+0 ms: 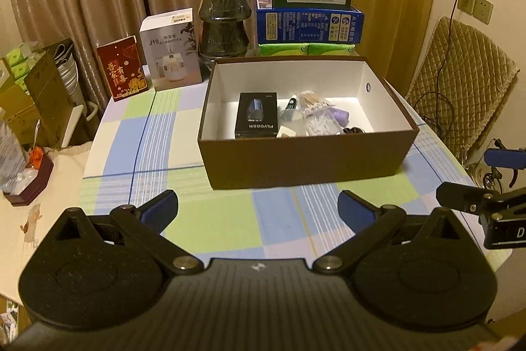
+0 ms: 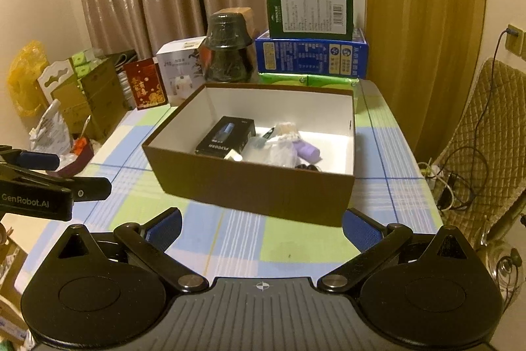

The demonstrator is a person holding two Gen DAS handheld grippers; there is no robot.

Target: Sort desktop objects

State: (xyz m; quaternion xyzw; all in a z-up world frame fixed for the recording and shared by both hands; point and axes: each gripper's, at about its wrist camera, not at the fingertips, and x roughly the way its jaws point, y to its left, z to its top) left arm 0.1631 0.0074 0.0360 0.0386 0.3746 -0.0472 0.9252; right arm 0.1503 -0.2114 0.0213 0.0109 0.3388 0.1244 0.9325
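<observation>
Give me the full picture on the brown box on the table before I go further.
The brown box is an open, lidless rectangular carton, dark brown outside and white inside, apparently cardboard, with a small round eyelet in its right wall. It sits flat on the checked tablecloth, in front of the stacked cartons. Inside lie a black product box, a bag of cotton swabs, a purple item and other small pieces. Neither gripper touches it.
</observation>
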